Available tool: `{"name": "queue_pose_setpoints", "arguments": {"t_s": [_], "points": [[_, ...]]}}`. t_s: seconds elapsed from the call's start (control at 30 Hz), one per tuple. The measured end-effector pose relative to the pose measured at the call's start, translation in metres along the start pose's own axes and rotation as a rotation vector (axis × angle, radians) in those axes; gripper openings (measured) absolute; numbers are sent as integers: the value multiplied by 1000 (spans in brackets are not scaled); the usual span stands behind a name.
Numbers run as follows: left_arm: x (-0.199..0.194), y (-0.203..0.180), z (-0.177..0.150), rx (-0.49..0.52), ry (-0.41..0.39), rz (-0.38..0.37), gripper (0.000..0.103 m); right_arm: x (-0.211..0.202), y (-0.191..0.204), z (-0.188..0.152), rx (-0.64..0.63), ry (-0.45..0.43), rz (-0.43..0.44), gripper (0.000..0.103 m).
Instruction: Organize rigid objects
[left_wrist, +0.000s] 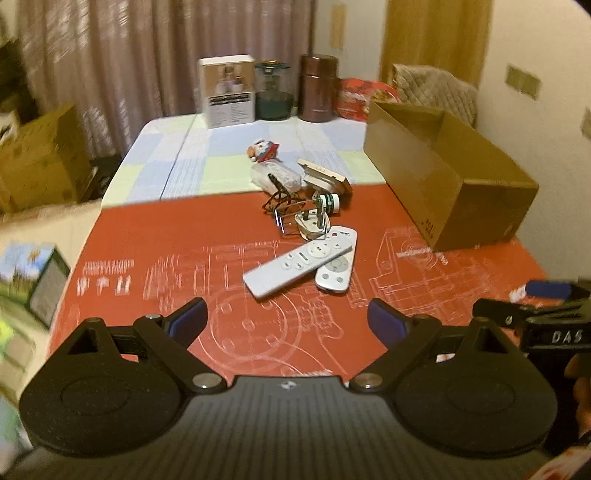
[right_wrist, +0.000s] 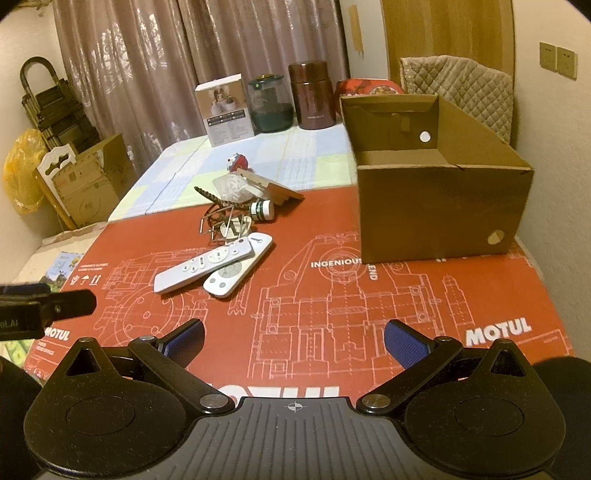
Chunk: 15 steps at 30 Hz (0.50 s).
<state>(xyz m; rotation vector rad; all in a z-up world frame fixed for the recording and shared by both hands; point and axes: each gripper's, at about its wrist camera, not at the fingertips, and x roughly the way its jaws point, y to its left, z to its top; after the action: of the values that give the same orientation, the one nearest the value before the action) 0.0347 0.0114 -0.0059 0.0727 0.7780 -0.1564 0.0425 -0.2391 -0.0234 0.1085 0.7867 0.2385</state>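
Hovering above the near edge of the red Motul mat (right_wrist: 424, 295), we held both tools with nothing in them: the left gripper (left_wrist: 287, 320) had its blue-padded fingers spread wide, and the right gripper (right_wrist: 294, 341) was just as wide. The things to sort lay in a loose heap at mid-table, well apart from either tool. Nearest us were two white remotes (left_wrist: 301, 260), the longer one lying across the shorter. Behind them sat a white plug (left_wrist: 312, 223) tangled in bent metal wire (left_wrist: 282, 208), then a small green-capped bottle (left_wrist: 330, 202), a clear plastic piece (left_wrist: 275, 175), a wooden block (left_wrist: 325, 177) and a little red-and-white figurine (left_wrist: 263, 150). The open cardboard box (right_wrist: 443, 206) stood to the right, and we judged it the likely destination. The chief risk, as we saw it, was the overlap: closing on the upper remote could drag or flip the lower one, and its slim flat body could slide out of the pads. Pulling at the wire might have hauled the plug along and sent the bottle rolling. Blur in the left view left us unsure whether the wire actually hooked the plug or merely rested on it. The tall box wall could also have caught a low-carried item.
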Motion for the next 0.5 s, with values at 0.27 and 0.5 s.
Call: {"name": "queue_pose_setpoints", "arguments": {"t_s": [0.27, 0.5], "points": [[54, 19, 23, 195, 67, -102, 87, 40, 8, 15, -19, -4, 12, 101], [117, 31, 32, 296, 107, -169, 77, 84, 12, 22, -26, 16, 42, 100]]}}
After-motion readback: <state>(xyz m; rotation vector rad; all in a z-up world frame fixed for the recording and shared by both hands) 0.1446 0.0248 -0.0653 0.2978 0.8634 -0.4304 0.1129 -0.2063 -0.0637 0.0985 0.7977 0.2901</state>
